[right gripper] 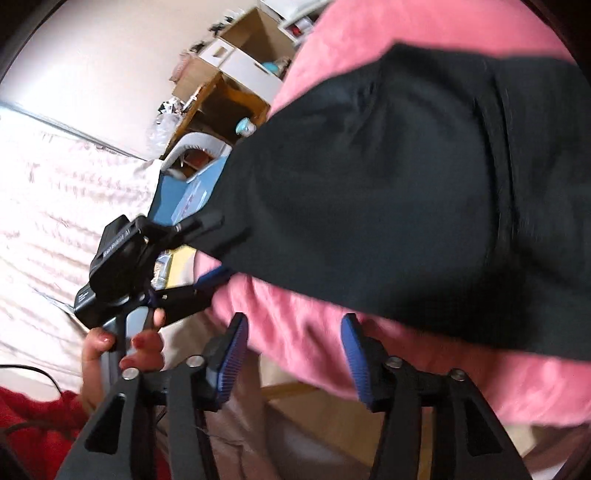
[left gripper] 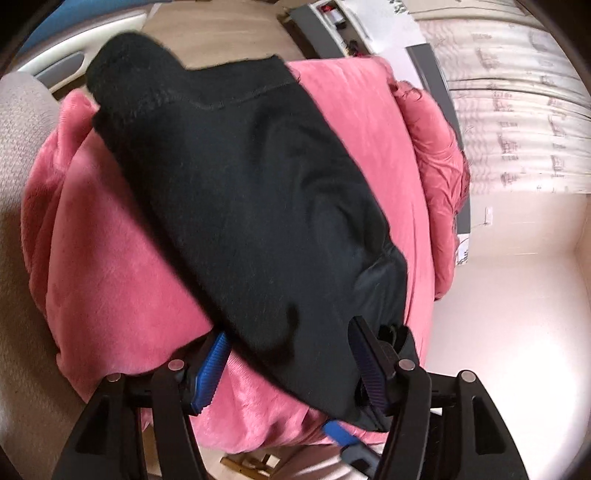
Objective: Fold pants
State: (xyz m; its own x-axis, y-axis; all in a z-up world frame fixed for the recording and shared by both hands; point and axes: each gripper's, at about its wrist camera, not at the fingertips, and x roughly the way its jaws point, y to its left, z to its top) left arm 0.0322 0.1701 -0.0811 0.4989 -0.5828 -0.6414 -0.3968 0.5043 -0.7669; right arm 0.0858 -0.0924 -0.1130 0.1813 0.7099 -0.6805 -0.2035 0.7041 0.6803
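Black pants [left gripper: 251, 192] lie folded in a long strip across a pink blanket [left gripper: 110, 266]. In the left wrist view my left gripper [left gripper: 290, 369] stands wide open, its blue pads [left gripper: 208, 373] on either side of the pants' near end; the cloth lies loosely between them. The right wrist view shows the pants [right gripper: 388, 192] from the side, with the left gripper [right gripper: 212, 249] at their left corner. My right gripper [right gripper: 293, 360] is open just below the pants' edge, with only the pink blanket [right gripper: 303, 332] between its fingers.
A person's hand [right gripper: 122, 350] in a red sleeve [right gripper: 37, 424] holds the left gripper. Open cardboard boxes [right gripper: 240, 48] and a blue bin [right gripper: 177, 195] stand beyond the blanket. A pale curtain [left gripper: 517, 110] hangs on the right, and wooden floor [left gripper: 207, 33] shows past the pants.
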